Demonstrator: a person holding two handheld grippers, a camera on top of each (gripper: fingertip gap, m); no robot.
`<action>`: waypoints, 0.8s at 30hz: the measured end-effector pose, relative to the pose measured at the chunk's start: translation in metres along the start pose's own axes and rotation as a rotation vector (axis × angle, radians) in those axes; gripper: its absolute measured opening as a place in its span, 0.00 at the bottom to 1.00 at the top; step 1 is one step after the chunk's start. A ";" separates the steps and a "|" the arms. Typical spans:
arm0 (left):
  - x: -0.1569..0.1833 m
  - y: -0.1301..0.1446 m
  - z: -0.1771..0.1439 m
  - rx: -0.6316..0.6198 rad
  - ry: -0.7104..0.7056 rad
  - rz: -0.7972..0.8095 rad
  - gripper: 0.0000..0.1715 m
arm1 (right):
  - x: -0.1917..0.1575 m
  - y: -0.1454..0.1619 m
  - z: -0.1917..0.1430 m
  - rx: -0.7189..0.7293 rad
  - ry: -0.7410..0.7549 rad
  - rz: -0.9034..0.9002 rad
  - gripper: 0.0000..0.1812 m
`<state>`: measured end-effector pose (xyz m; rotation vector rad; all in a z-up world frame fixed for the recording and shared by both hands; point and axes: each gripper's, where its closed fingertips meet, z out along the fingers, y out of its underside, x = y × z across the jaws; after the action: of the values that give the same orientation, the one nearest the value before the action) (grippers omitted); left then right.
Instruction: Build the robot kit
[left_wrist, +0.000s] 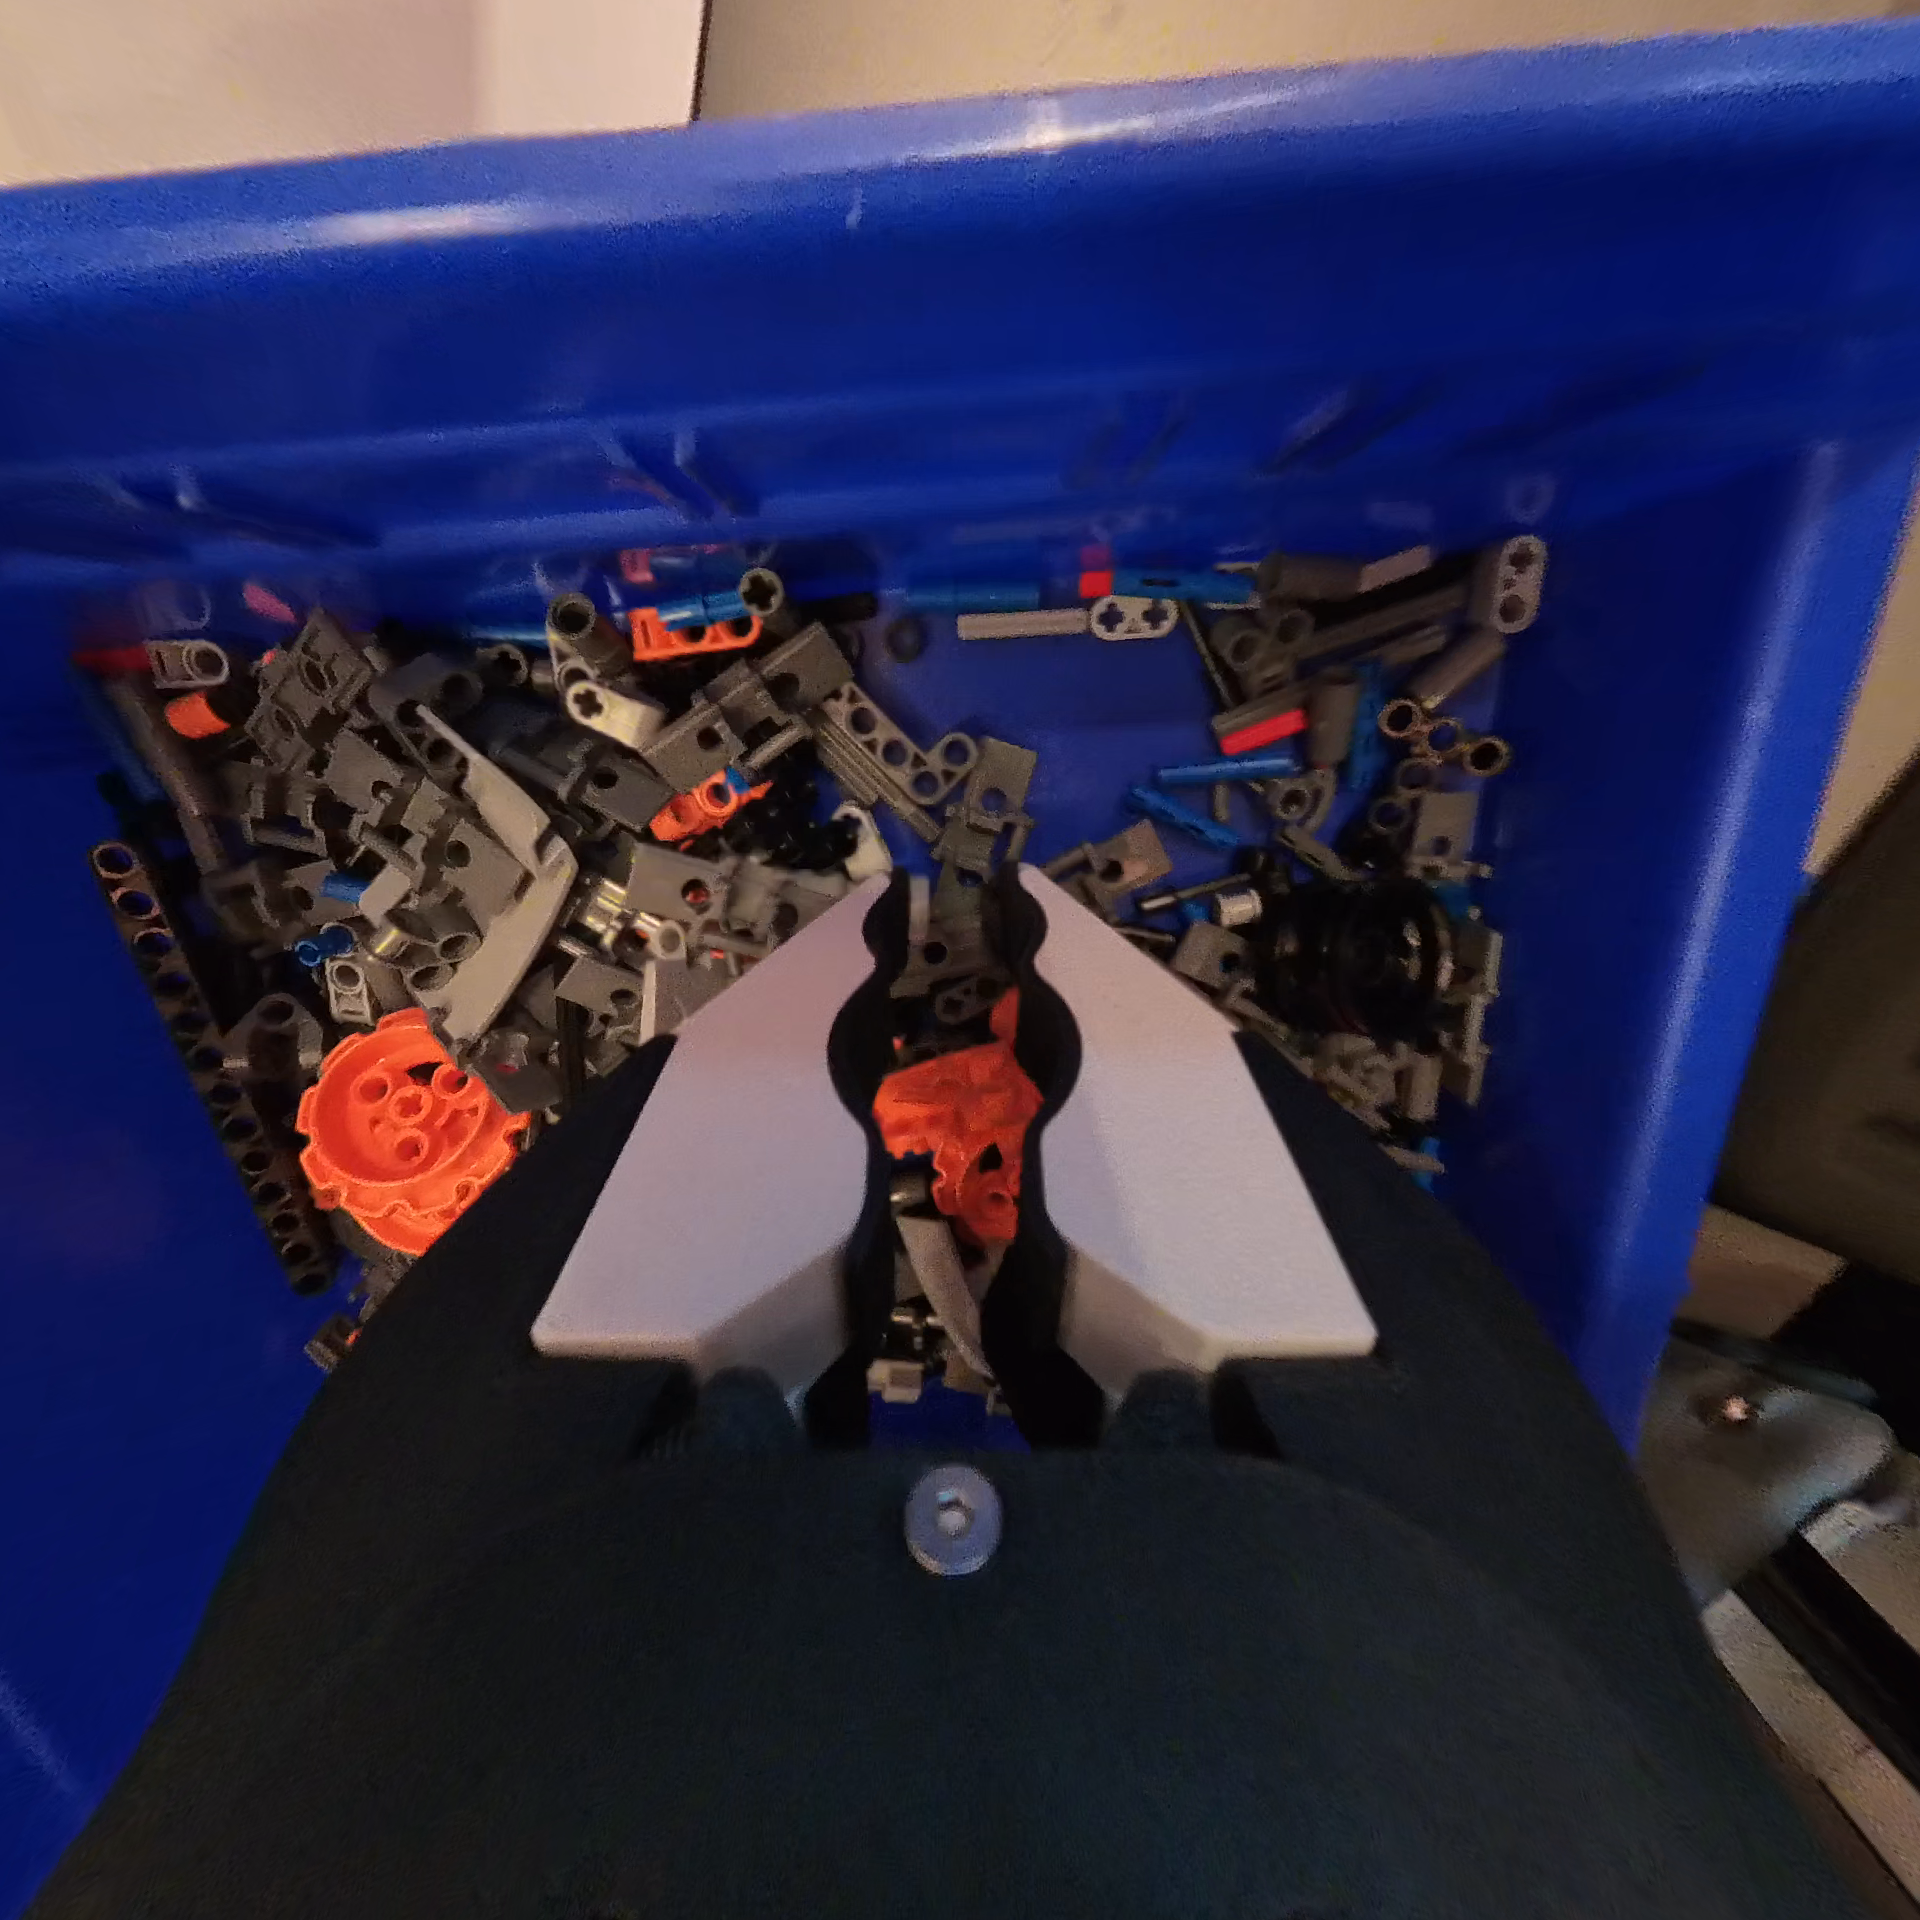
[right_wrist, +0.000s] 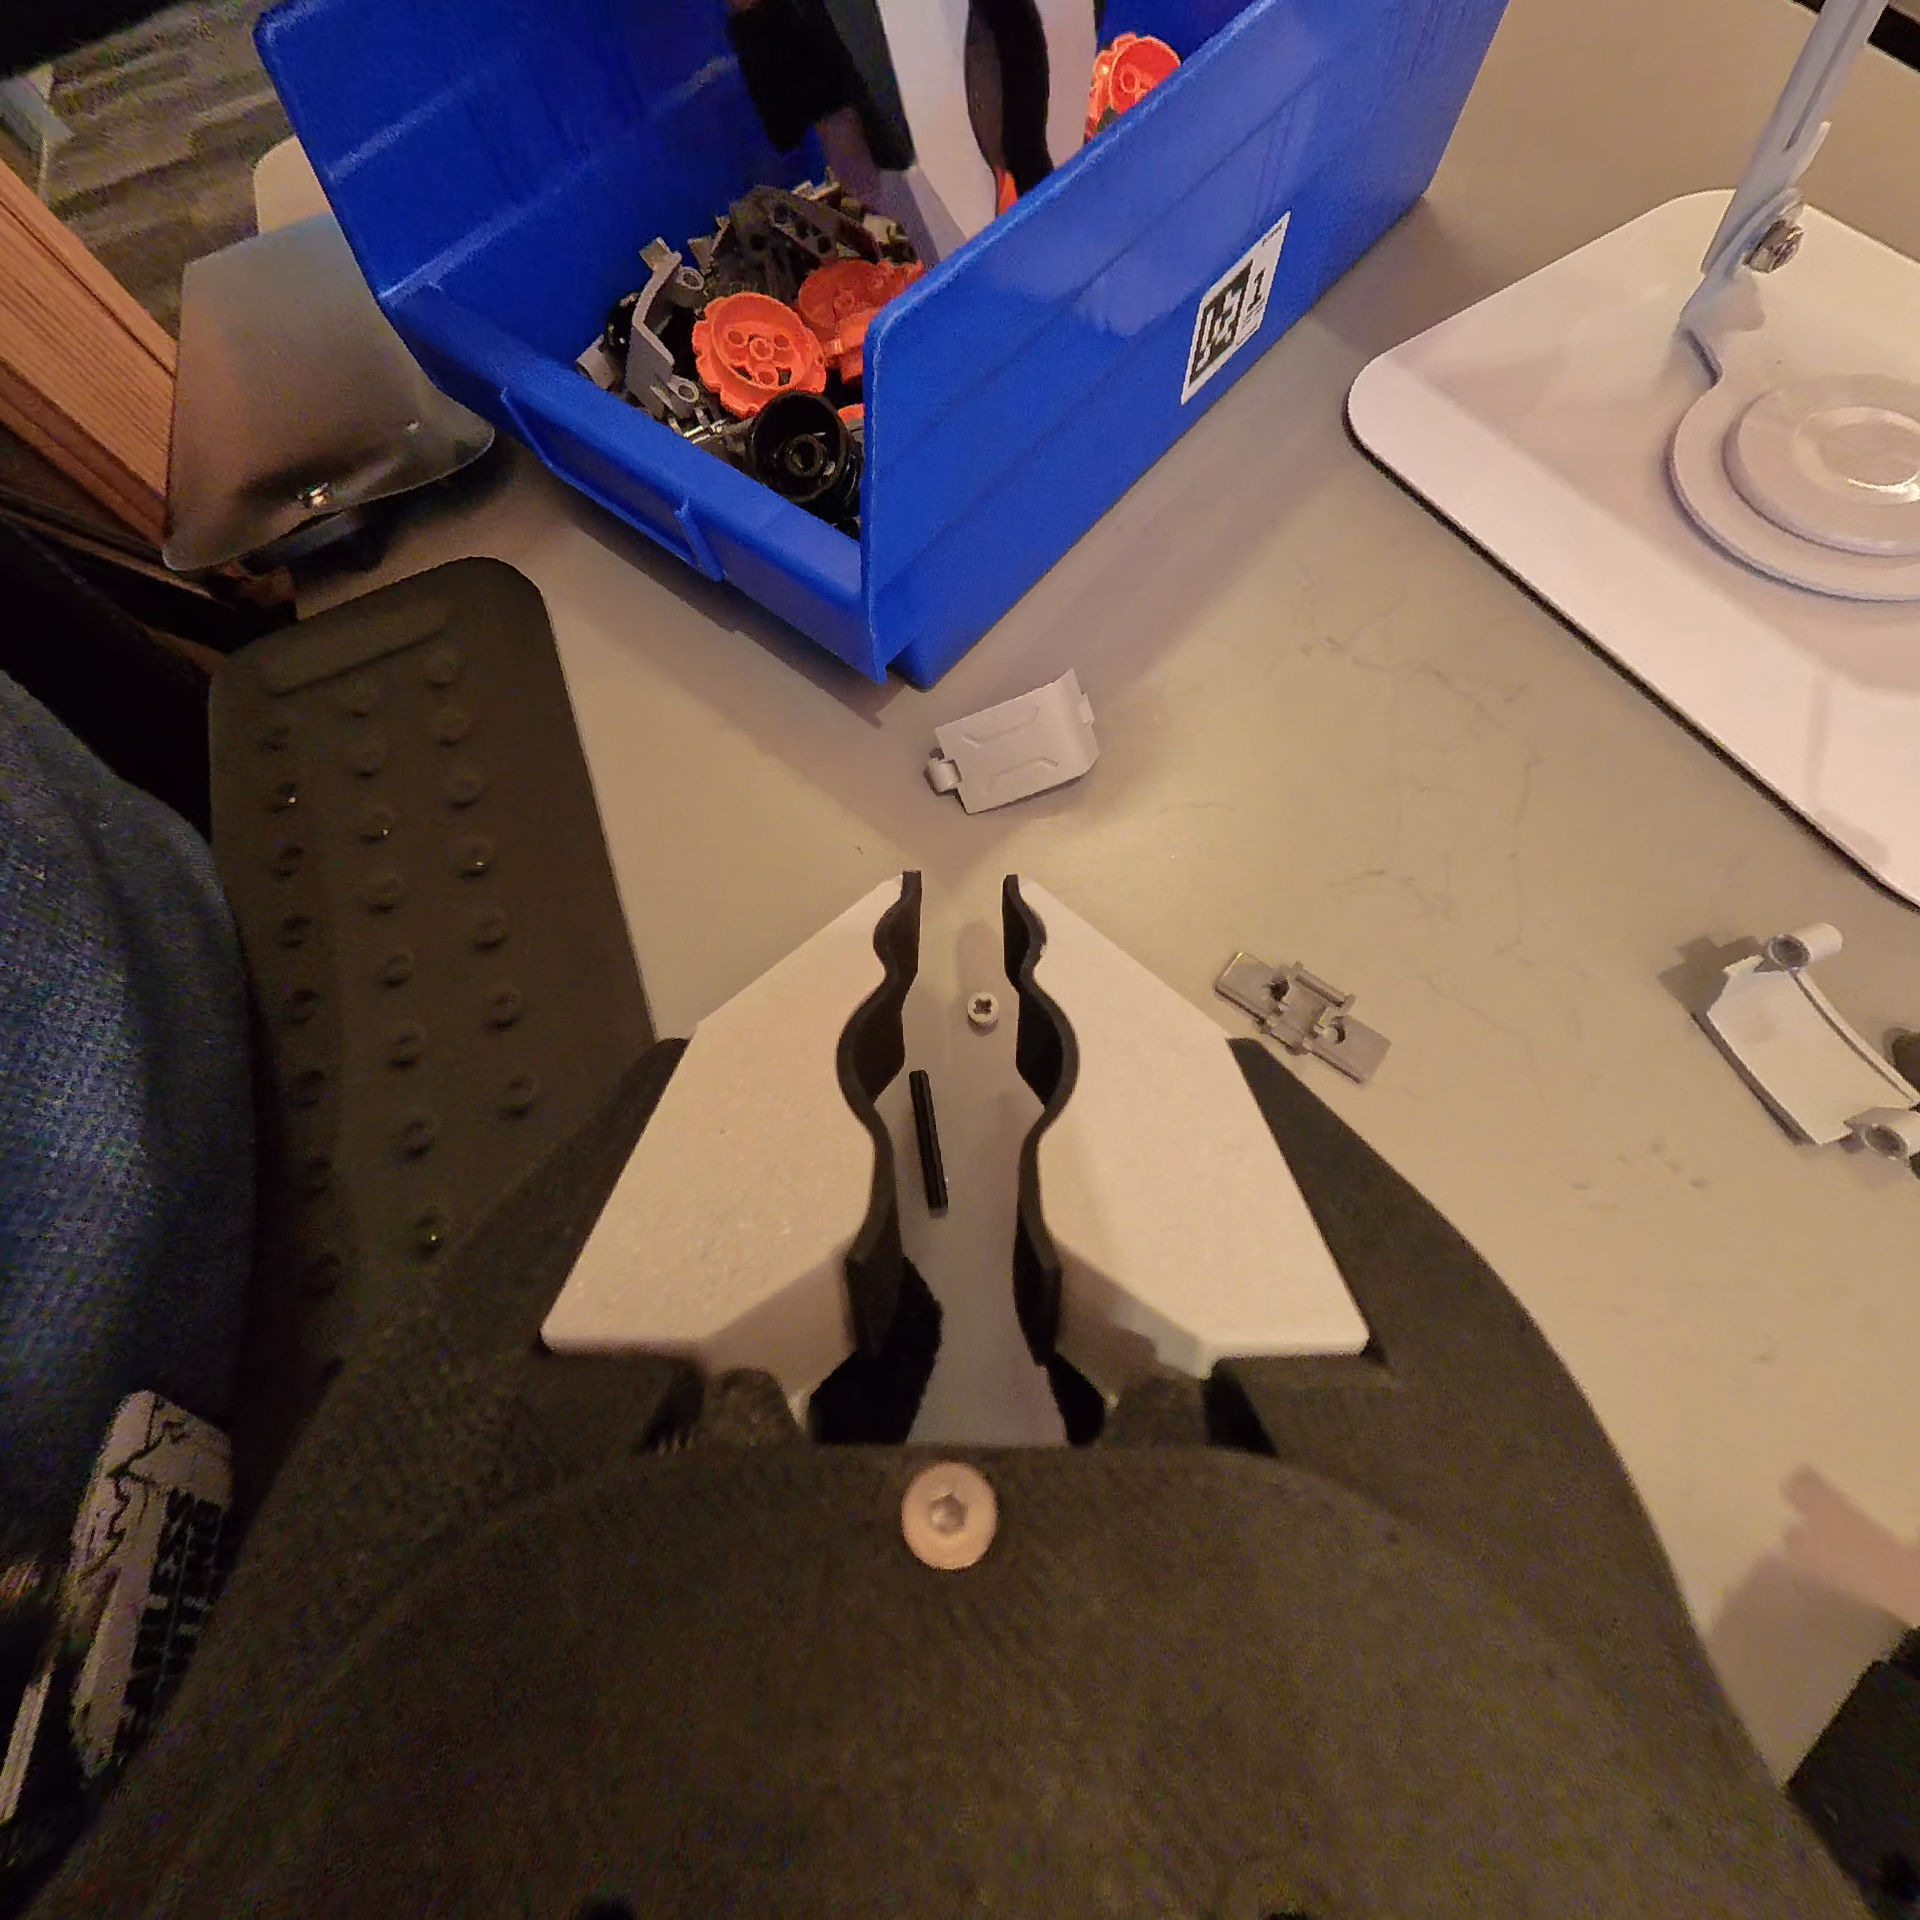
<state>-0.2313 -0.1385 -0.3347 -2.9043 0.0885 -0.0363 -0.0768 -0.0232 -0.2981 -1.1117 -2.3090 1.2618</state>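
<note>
My left gripper (left_wrist: 958, 883) is down inside a blue bin (left_wrist: 935, 343) of loose building pieces. Its jaws stand a little apart, closed on a dark grey piece (left_wrist: 971, 831) that sticks out past the fingertips. An orange piece (left_wrist: 961, 1122) lies in the pile under the jaws. An orange wheel (left_wrist: 400, 1127) lies to the left. My right gripper (right_wrist: 961, 883) hangs over the grey table (right_wrist: 1351, 831), jaws narrowly apart and empty. Below it lie a thin black axle (right_wrist: 928, 1153) and a small grey bush (right_wrist: 981, 1008). The left gripper also shows in the right wrist view (right_wrist: 977, 125), inside the bin (right_wrist: 1039, 436).
A light grey panel (right_wrist: 1013, 753) lies in front of the bin. A grey flat piece (right_wrist: 1304, 1016) and a white-and-grey panel (right_wrist: 1797, 1049) lie to the right. A white stand base (right_wrist: 1621, 520) is at far right. A black studded mat (right_wrist: 405, 883) lies left, beside blue cloth (right_wrist: 104, 1039). Some 20 cm of space lies between my two pairs of fingers. To the small grey bush (right_wrist: 981, 1008): right tips about 5 cm, left tips about 20 cm. About 7 cm separates my right fingertips from the thin black axle (right_wrist: 928, 1153).
</note>
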 end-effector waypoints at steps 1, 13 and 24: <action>0.003 -0.002 -0.005 0.027 0.030 0.009 0.10 | 0.000 0.000 0.000 0.001 0.000 -0.001 0.07; 0.079 0.016 0.000 -0.053 0.297 0.285 0.20 | 0.002 -0.002 0.001 0.012 -0.001 0.015 0.07; -0.009 0.030 -0.031 0.017 0.086 0.077 0.20 | 0.001 0.000 0.001 0.011 -0.005 0.025 0.07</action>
<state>-0.2427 -0.1741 -0.3120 -2.8796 0.2134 -0.1479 -0.0780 -0.0236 -0.2989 -1.1387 -2.2953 1.2864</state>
